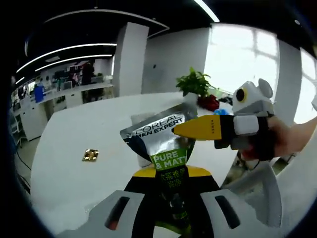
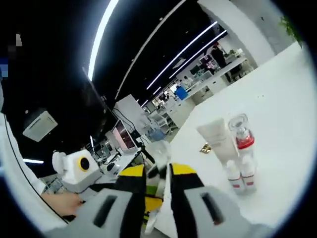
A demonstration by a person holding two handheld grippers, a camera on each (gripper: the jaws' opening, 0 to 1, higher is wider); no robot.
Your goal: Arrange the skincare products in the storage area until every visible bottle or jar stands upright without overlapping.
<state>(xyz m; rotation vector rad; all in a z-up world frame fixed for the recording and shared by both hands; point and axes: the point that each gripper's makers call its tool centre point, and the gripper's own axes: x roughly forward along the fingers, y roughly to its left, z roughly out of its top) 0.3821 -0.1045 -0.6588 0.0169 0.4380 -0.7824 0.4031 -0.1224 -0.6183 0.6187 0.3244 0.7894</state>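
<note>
Skincare tube [image 1: 166, 148], the silver L'Oreal Men Expert one with a green band, sits clamped in the left gripper [image 1: 168, 210] above the white table [image 1: 74, 163], with the right gripper [image 1: 198, 128] pinching its crimped top end too. Further out in the right gripper view, 1 white tube [image 2: 216, 136] and 1 red-banded clear bottle [image 2: 241, 136] stand upright behind 2 tiny bottles [image 2: 240, 173]. A gold wrapper [image 1: 90, 154] lies apart, potted plant [image 1: 194, 82] at the far edge.

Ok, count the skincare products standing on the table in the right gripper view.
4: a white tube, a clear red-banded bottle beside it, and two small bottles in front. Others may be hidden.
</note>
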